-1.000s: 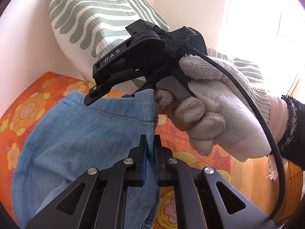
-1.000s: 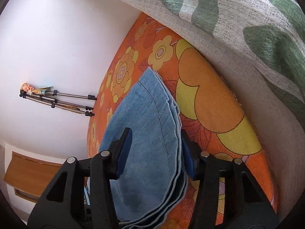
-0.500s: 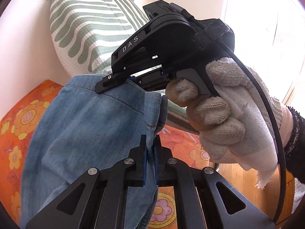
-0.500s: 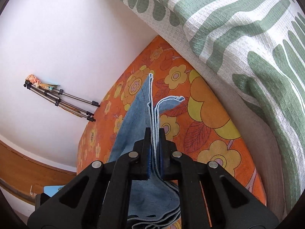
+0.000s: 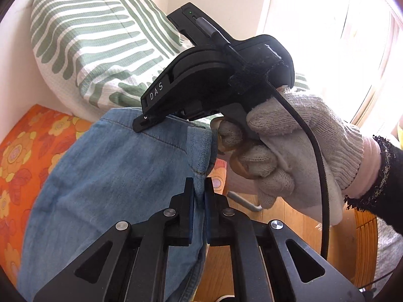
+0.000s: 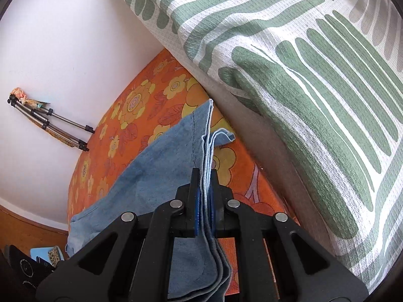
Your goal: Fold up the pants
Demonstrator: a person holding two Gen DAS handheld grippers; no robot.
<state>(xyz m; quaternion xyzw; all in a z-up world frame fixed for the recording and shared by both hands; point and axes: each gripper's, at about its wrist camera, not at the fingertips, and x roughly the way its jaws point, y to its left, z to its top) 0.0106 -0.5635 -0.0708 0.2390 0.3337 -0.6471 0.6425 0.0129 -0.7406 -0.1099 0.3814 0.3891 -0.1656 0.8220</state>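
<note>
Light blue denim pants [image 5: 113, 176] hang lifted above an orange flowered bedspread [image 5: 25, 151]. My left gripper [image 5: 199, 183] has a seam edge of the denim between its pads; its jaws are opening slightly, with the cloth still pinched. In the left wrist view my right gripper [image 5: 144, 123], in a white-gloved hand [image 5: 289, 151], bites the upper hem. In the right wrist view the right gripper [image 6: 205, 173] is shut on several stacked layers of the pants [image 6: 156, 176], which hang down to the bedspread [image 6: 141, 105].
A green-and-white striped pillow [image 5: 95, 45] leans on the white wall just behind the pants and fills the right of the right wrist view [image 6: 302, 75]. A folded tripod [image 6: 50, 123] rests against the wall at left. Wooden floor [image 5: 289, 226] lies beyond the bed's edge.
The right gripper closed on the hem, after standing open around it. Both grippers then rose, lifting the denim edge off the bedspread toward the pillow.
</note>
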